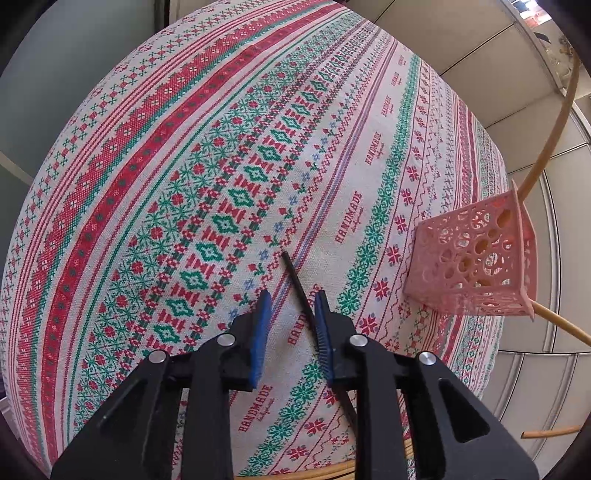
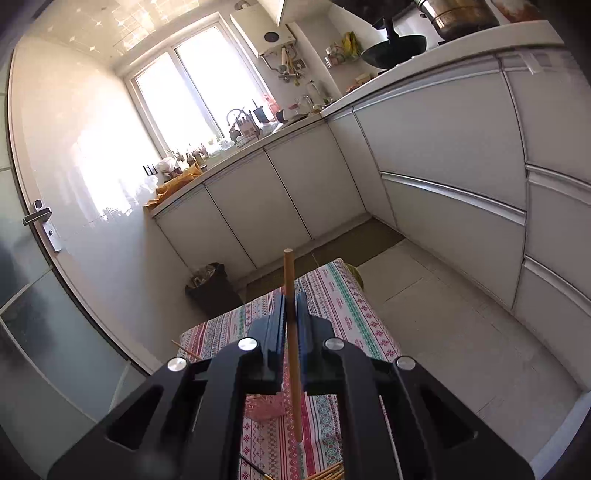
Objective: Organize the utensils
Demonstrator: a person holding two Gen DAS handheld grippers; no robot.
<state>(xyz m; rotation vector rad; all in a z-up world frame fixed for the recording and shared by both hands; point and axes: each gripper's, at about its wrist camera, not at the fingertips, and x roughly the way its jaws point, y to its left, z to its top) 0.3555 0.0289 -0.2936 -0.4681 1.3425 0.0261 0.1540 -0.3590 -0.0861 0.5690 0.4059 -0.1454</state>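
While my left gripper [image 1: 291, 306] hangs with jaws apart over the patterned tablecloth [image 1: 184, 184], a black chopstick [image 1: 295, 277] lies between them, nearer the right pad. At three o'clock sits the pink basket [image 1: 476, 258]. My right gripper [image 2: 291, 314] clamps a wooden chopstick [image 2: 290, 280] upright, the basket [image 2: 264, 408] below it

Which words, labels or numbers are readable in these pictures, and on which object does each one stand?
"HANDMADE": printed many times in red along a stripe of the tablecloth, left wrist view; a small script line under each is too small to read.
Tablecloth in the right wrist view: the same red print is too blurred to read.
Water heater on the wall: no readable label.
Pink basket, both grippers: no text.
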